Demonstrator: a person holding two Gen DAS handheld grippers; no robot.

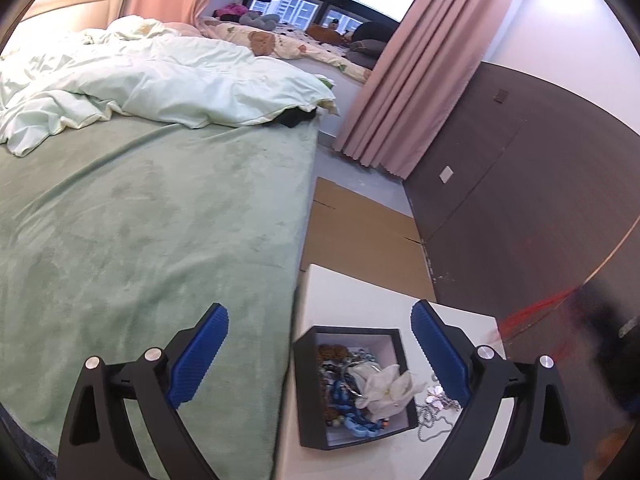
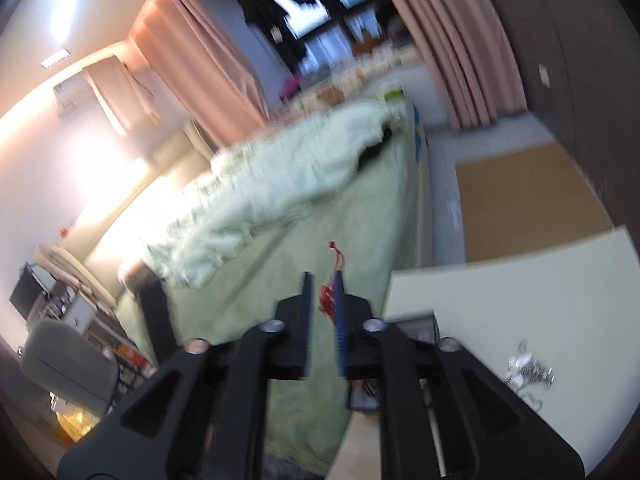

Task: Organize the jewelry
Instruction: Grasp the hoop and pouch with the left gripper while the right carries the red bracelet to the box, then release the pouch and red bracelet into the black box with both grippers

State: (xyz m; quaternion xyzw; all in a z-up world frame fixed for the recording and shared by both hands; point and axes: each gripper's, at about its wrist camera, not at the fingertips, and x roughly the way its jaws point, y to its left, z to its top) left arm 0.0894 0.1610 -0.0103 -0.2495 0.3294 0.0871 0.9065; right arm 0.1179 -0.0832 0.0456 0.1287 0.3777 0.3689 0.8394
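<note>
Left wrist view: I find my left gripper (image 1: 320,344) spread wide, grasping nothing, hovering above the black jewelry box (image 1: 308,392) on the white table (image 1: 360,296) beside the green bed (image 1: 160,220). Beads, blue chain and a white pouch (image 1: 386,388) fill the box; a silver chain (image 1: 434,412) lies just beside it. My right gripper (image 2: 322,288) is clenched on a red cord piece (image 2: 326,298); that view is blurred.
</note>
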